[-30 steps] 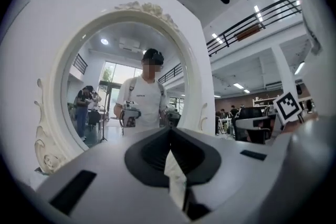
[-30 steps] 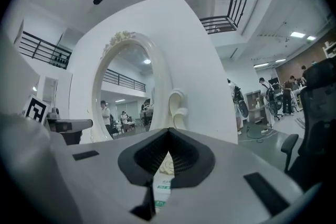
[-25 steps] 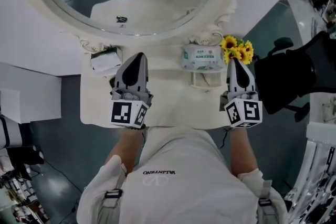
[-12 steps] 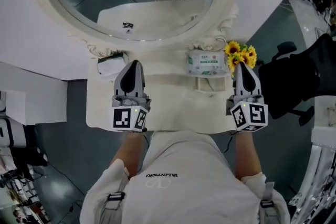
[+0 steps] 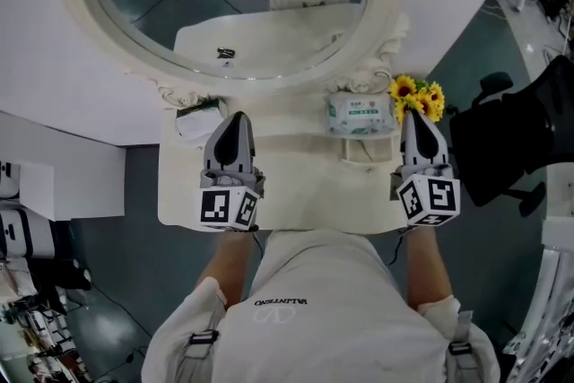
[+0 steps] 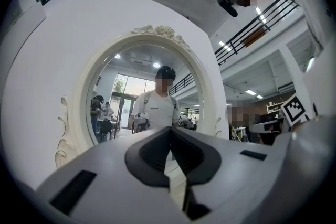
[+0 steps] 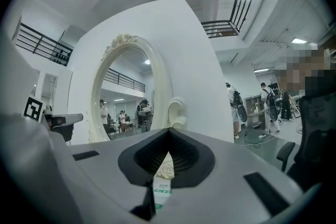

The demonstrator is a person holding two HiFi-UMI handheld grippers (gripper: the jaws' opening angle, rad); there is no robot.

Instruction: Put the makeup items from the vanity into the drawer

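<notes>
Both hand-held grippers hover level over the cream tabletop (image 5: pixel 296 184), side by side and well apart, pointing at the oval mirror (image 5: pixel 85 22) on the white wall.

The left hand-held gripper (image 5: pixel 238 117) is closed. In its own view the jaws meet in a thin seam with nothing between them (image 6: pixel 169 131), and the mirror (image 6: pixel 79 113) fills the space ahead. Its tip is just beside a white box (image 5: pixel 197 121) at the back left corner of the tabletop, against the mirror frame. What the box holds cannot be made out.

The right hand-held gripper (image 5: pixel 411 116) is also closed and empty, with its jaws pressed together (image 7: pixel 169 131). A wipes pack (image 5: pixel 359 114) lies at the back of the tabletop under the mirror's lower right edge, just left of this gripper's tip. A strip of the pack shows through the slit under the jaws (image 7: pixel 163 192). Sunflowers (image 5: pixel 417 94) stand at the back right corner, touching the gripper's tip in the head view. A small cream stand (image 5: pixel 363 148) sits in front of the pack.

The drawer is not in view. A black chair (image 5: pixel 511 139) stands to the right of the vanity.
</notes>
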